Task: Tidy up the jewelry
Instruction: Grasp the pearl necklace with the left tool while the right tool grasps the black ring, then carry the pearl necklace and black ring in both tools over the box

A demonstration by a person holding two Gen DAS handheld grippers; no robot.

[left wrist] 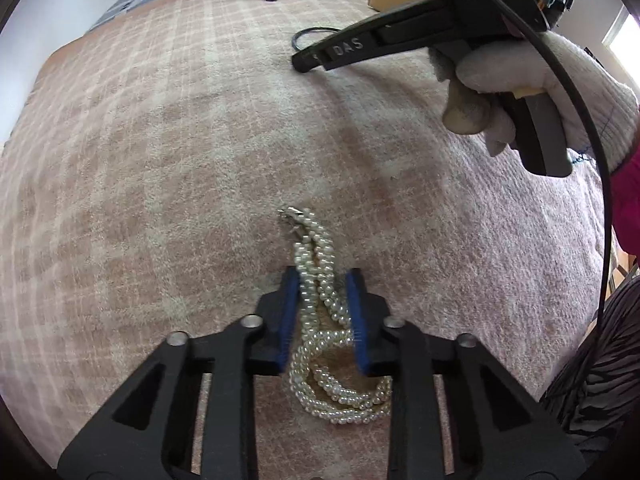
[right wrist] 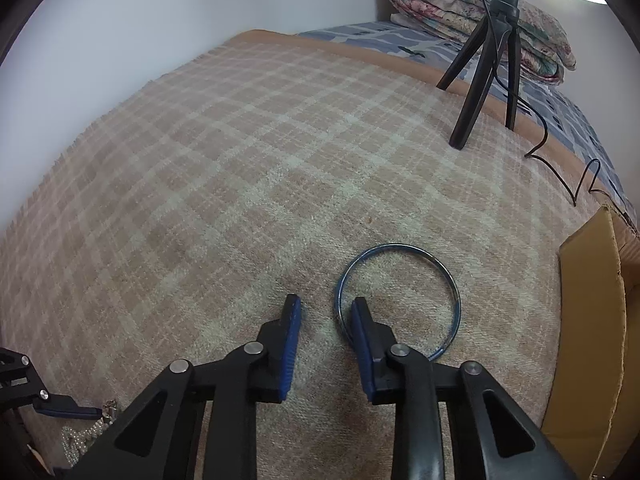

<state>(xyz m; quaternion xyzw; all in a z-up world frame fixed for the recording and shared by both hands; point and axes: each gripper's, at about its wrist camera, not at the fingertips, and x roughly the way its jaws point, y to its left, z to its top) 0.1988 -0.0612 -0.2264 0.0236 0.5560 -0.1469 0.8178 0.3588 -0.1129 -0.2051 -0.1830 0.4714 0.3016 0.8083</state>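
**A:** What is carrying everything here?

**B:** A pink and cream checked woollen blanket is covering the bed. An open brown cardboard box is sitting at its right edge. I am guessing the jewelry is going in there.

**A:** And the two tools?

**B:** The left gripper is pointing steeply down over the part of the blanket nearest the person. It is clenching on a twisted rope necklace of small white pearl beads. Both blue pads are pressing on the strands. The necklace's long axis is running straight ahead along the fingers. Its metal clasp end is lying on the far side, and the loops are bunching under the jaws.

**A:** Is the right one holding anything?

**B:** Not yet, I think. The right gripper, in a white-gloved hand, is standing narrowly open over a thin blue metal bangle. The bangle is lying flat, between the middle of the blanket and the box.

**A:** Which relation is deciding the next move?

**B:** The near-left arc of the rim is passing between the jaws, just beside the right pad. The left pad is staying apart from it. So the jaws are needing only to close more.
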